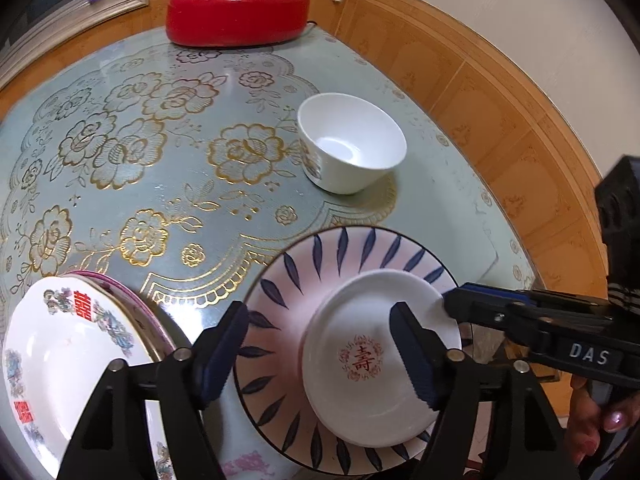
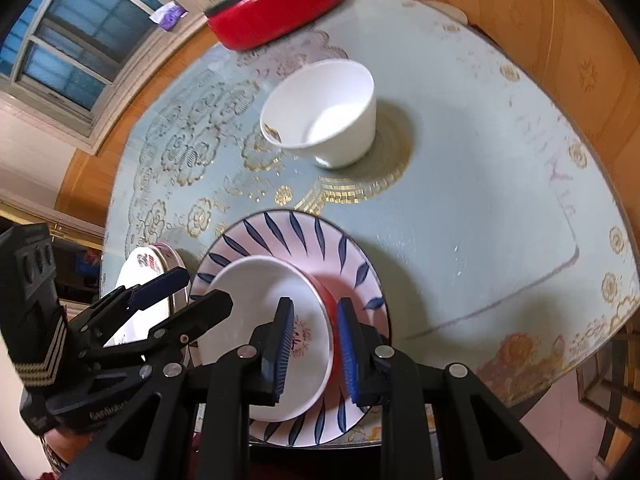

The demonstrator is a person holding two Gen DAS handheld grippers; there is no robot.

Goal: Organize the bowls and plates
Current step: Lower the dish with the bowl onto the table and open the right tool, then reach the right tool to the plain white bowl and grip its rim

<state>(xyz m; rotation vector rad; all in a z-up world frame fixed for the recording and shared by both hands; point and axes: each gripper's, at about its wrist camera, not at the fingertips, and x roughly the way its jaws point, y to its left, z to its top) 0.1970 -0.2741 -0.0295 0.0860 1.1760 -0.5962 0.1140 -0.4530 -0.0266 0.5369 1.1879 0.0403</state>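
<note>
**Round table with 2 bowls, 3 plates visible**

Gold-flowered blue cloth (image 1: 168, 168) covers the round table. 2 bowls are seen: 1 plain white bowl (image 1: 352, 148) standing alone toward the wall, and 1 white bowl with a red character (image 1: 372, 360) set inside the blue-leaf plate (image 1: 288, 280). 1 white printed plate (image 1: 60, 352) is stacked on a pink-rimmed plate (image 1: 120, 292) at the left edge. 1 red lidded pot (image 1: 238, 12) stands at the far side. The left gripper (image 1: 320, 360) is spread wide, grasping nothing. The right gripper (image 2: 316, 348) is clenched on the character bowl's rim.
</note>
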